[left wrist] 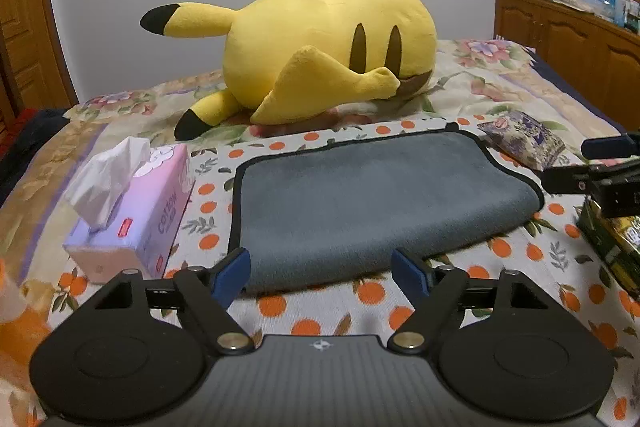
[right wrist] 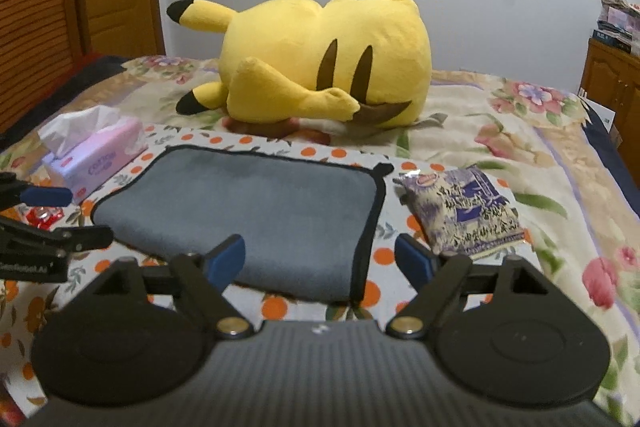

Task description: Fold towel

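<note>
A grey towel [left wrist: 360, 199] with black edging lies folded flat on the orange-dotted cloth on the bed; it also shows in the right wrist view [right wrist: 248, 211]. My left gripper [left wrist: 320, 271] is open and empty, just in front of the towel's near edge. My right gripper [right wrist: 320, 259] is open and empty, in front of the towel's near right corner. The right gripper [left wrist: 600, 163] shows at the right edge of the left wrist view. The left gripper [right wrist: 52, 215] shows at the left edge of the right wrist view.
A big yellow plush toy [left wrist: 320, 47] lies behind the towel. A pink tissue box [left wrist: 132, 211] stands to its left. A purple snack packet [right wrist: 460, 211] lies to its right. A green packet [left wrist: 612, 239] sits at the far right. Wooden cabinets [left wrist: 568, 39] line the right wall.
</note>
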The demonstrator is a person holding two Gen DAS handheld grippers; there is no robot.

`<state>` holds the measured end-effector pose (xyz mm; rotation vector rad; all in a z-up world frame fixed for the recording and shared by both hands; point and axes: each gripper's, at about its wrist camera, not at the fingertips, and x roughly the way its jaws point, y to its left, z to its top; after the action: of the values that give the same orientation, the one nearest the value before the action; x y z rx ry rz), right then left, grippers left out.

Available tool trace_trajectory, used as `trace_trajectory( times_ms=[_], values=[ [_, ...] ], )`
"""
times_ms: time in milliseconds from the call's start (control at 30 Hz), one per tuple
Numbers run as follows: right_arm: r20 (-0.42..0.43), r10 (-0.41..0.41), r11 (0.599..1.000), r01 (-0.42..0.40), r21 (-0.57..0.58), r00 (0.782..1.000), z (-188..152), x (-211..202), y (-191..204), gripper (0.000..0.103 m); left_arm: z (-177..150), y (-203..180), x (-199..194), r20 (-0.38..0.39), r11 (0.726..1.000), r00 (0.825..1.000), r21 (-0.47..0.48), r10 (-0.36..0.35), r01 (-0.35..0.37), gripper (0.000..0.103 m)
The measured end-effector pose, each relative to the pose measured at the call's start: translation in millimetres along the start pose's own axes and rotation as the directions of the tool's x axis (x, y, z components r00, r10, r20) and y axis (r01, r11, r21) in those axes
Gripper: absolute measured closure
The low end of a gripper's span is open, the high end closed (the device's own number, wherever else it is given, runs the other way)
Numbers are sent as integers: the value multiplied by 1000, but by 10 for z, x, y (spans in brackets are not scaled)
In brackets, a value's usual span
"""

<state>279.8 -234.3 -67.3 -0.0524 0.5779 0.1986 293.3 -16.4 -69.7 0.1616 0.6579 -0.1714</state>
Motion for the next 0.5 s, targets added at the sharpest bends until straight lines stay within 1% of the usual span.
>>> trace_trajectory(
  times_ms=[100, 233, 300, 400, 433, 467, 500],
  values=[
    [4, -7, 1000, 7, -7, 1000, -18, -68, 7, 20, -39, -17, -80, -1, 1000, 1000, -14, -4, 4, 16],
    [9, -10, 1000, 10, -4, 1000, -61, -164, 15, 14, -68, -32, -175, -8, 999, 1000, -40, -28, 28, 12],
    [13, -9, 1000, 9, 5, 1000, -79, -213, 16, 13, -79, -50, -233, 1, 999, 1000, -38, -23, 23, 8],
    [19, -12, 1000, 12, 5, 1000, -88, -272, 29, 11, -90, -66, -309, 7, 999, 1000, -26, -21, 21, 4],
    [21, -13, 1000, 13, 7, 1000, -93, -292, 36, 9, -90, -69, -331, 6, 1000, 1000, -24, -19, 19, 4],
    [24, -13, 1000, 13, 11, 1000, -98, -311, 37, 3, -87, -70, -353, 8, 1000, 1000, -23, -14, 14, 2],
    [26, -14, 1000, 13, 15, 1000, -105, -329, 43, 1, -88, -73, -374, 10, 1000, 1000, -21, -11, 12, 1]
  ],
)
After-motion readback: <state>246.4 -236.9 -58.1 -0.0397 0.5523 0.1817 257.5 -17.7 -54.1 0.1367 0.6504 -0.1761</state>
